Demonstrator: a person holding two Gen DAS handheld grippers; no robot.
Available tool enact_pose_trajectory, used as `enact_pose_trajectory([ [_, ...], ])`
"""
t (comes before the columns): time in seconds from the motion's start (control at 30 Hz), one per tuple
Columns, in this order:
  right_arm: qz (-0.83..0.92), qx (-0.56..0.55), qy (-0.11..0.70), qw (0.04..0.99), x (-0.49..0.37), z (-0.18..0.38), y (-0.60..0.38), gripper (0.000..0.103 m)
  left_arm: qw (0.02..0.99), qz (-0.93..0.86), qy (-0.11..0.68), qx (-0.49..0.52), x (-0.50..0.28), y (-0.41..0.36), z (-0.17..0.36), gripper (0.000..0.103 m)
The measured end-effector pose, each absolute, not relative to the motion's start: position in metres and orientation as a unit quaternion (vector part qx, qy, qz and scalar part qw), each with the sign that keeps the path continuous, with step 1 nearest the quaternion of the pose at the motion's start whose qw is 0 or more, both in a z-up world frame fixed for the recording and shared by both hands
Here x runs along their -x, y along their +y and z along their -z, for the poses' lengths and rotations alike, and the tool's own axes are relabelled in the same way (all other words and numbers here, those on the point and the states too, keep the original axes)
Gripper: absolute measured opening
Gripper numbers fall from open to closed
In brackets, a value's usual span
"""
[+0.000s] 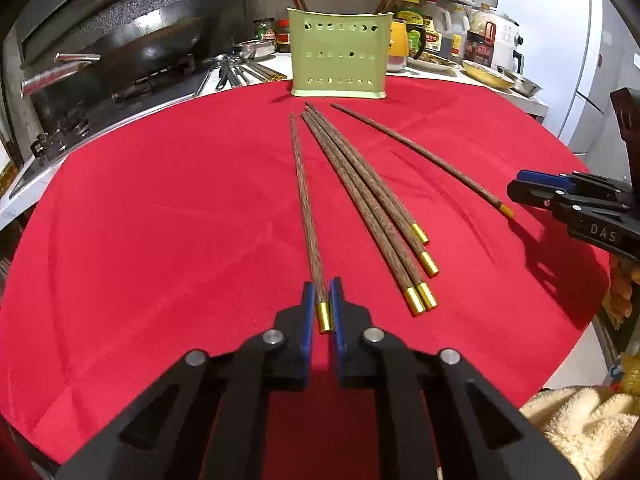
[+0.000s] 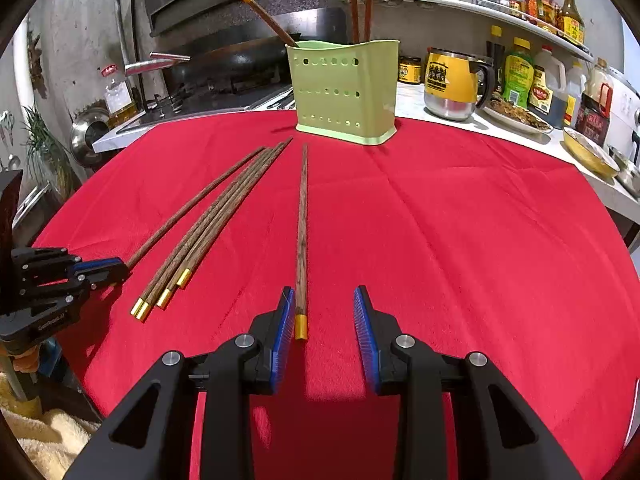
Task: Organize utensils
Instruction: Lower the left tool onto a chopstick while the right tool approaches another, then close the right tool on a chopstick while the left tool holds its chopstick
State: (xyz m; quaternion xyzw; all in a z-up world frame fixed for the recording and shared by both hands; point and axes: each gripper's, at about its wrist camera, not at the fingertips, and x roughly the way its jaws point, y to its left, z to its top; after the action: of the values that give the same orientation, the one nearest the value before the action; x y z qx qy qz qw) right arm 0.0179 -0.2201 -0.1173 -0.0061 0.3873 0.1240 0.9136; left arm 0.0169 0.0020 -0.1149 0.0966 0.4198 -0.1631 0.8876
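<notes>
My left gripper is shut on the gold-capped end of a brown wooden chopstick that stretches away over the red cloth. Beside it lies a bundle of several chopsticks, and a single chopstick lies further right. My right gripper is open around that single chopstick, which rests close to the left pad. A green perforated holder stands at the far side with three chopsticks upright in it. In the right wrist view the left gripper is at the left edge.
A round table under a red cloth carries everything. Behind it are a stove with a wok, loose metal utensils, a yellow mug, bottles and plates on the counter. A cream towel lies off the table's near right.
</notes>
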Motion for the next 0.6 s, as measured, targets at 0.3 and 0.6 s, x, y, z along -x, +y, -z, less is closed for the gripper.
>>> enact_pose_trajectory([
  [0.3,-0.154,0.039,0.383,0.910,-0.010,0.127,-0.201,0.032,0.891,0.144,0.420,-0.098,-0.022,0.005,0.115,0.008],
  [0.6,-0.139,0.030,0.381,0.914,-0.020,0.131,-0.201,0.021,0.895,0.137,0.417,-0.075,-0.024,0.012,0.115,0.008],
])
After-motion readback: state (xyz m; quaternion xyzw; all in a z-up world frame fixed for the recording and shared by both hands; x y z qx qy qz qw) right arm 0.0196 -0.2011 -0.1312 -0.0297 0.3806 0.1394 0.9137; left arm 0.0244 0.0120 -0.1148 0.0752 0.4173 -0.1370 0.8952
